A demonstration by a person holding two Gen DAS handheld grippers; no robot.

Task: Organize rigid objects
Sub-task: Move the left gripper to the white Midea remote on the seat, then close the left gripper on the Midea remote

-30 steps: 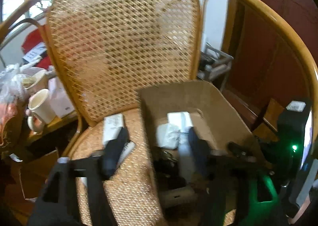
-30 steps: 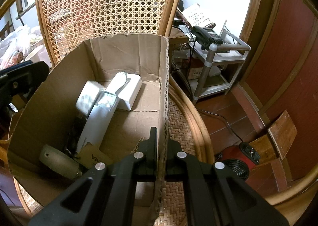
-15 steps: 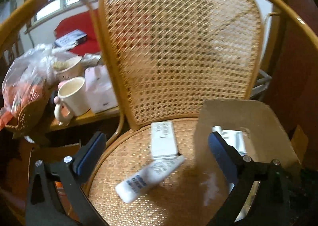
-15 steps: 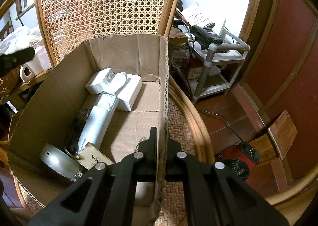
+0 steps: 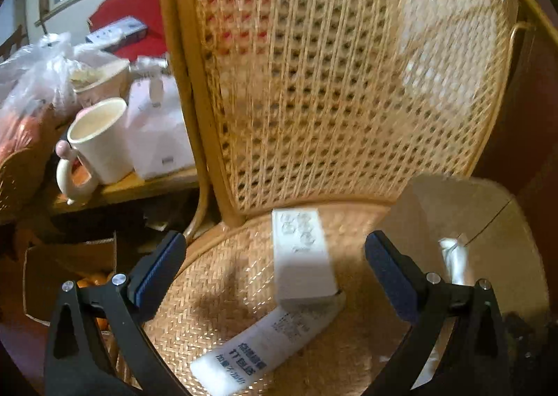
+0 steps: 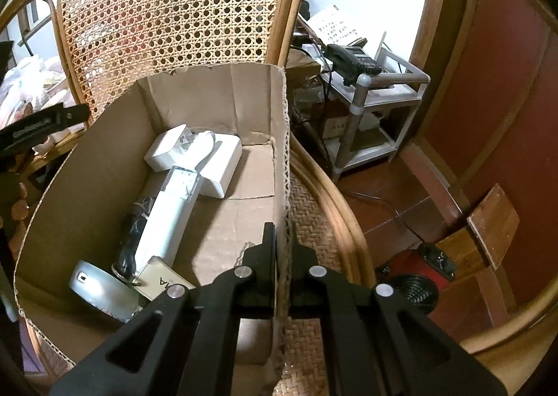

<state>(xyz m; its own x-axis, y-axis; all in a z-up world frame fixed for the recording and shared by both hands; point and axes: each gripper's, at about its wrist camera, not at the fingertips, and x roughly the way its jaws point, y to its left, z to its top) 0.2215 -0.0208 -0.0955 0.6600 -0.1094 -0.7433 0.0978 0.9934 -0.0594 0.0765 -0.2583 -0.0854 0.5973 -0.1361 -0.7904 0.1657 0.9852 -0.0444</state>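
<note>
A white remote (image 5: 301,254) and a white tube with blue print (image 5: 265,350) lie on the rattan chair seat (image 5: 223,288). My left gripper (image 5: 275,267) is open and empty, hovering above them with the remote between its fingers. A cardboard box (image 6: 104,159) stands on the seat, and its outer wall shows in the left wrist view (image 5: 488,239). My right gripper (image 6: 283,246) is shut on the box's right wall. Inside lie a white charger (image 6: 167,148), a white box (image 6: 223,166), a long white device (image 6: 167,218) and a silver round object (image 6: 97,291).
A side table left of the chair carries a white mug (image 5: 97,145), a pink packet (image 5: 157,131) and plastic bags (image 5: 31,92). A metal rack with a telephone (image 6: 352,61) stands to the right. The chair back (image 5: 331,75) rises close behind.
My left gripper has left the box, swung left and come down over the remote and tube. The charger now lies in the box. My right gripper has held still.
</note>
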